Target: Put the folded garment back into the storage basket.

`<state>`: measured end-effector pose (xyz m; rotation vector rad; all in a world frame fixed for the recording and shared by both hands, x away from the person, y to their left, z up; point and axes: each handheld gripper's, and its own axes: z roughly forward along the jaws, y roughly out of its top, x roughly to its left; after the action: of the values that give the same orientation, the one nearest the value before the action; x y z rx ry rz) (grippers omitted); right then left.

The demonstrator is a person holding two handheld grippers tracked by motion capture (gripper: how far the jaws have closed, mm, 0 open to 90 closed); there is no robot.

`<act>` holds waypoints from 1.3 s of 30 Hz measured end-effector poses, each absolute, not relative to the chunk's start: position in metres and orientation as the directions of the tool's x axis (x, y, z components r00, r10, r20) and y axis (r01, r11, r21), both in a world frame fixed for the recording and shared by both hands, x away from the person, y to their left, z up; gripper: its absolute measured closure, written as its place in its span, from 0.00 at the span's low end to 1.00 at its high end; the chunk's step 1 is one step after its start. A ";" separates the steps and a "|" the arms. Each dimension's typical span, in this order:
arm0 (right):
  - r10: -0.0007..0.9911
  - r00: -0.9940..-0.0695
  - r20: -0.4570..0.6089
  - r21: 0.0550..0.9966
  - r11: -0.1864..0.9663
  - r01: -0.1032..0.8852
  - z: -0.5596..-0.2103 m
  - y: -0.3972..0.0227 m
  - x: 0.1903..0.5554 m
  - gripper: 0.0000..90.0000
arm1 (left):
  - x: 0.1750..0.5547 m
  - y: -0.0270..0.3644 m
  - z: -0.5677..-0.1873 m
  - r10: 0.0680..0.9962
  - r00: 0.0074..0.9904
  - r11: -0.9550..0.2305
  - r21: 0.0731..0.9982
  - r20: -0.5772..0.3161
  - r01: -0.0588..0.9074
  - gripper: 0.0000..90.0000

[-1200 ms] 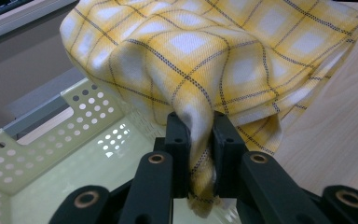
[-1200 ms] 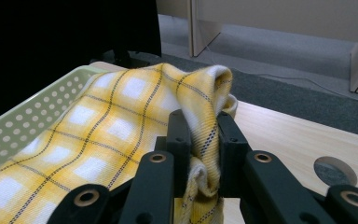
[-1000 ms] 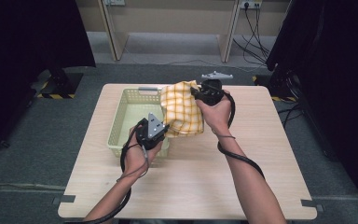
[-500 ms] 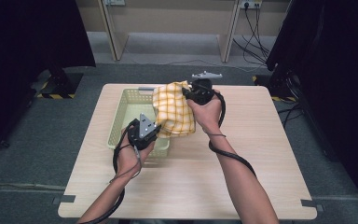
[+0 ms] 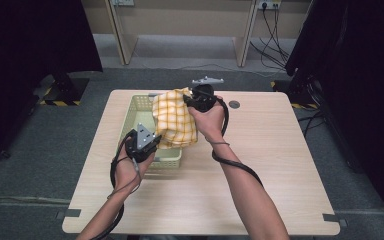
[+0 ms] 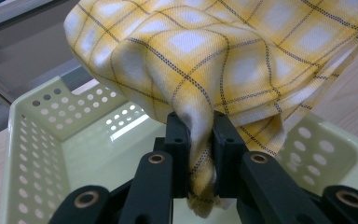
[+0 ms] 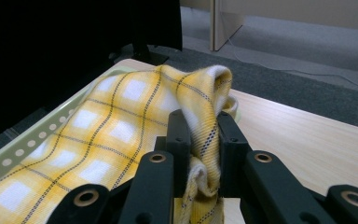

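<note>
Yellow checked cloth (image 5: 175,120) stretches diagonally between both hand-held grippers.

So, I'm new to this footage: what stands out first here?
A yellow checked cloth held up between both grippers, over a pale green perforated basket at the table's far left. The left gripper pinches its lower fold, and the right gripper clamps its upper edge.
</note>
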<state>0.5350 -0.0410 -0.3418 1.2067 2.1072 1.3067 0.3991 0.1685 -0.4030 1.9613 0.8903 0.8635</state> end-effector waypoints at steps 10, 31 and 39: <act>0.817 -0.564 0.120 0.857 0.201 0.474 -0.343 -0.023 0.539 0.88 | 0.400 0.179 -0.405 0.834 0.500 -0.416 0.862 0.235 0.290 0.88; 0.811 -0.571 0.123 0.844 0.217 0.490 -0.350 0.005 0.547 0.88 | 0.402 0.200 -0.409 0.853 0.469 -0.410 0.852 0.230 0.327 0.88; 0.810 -0.573 0.125 0.839 0.222 0.496 -0.353 0.013 0.549 0.88 | 0.403 0.206 -0.410 0.859 0.457 -0.408 0.847 0.229 0.341 0.88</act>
<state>0.5485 0.0128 -0.3533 1.2154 2.1619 1.2859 0.4031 0.2059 -0.4104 1.9572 1.0022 0.8773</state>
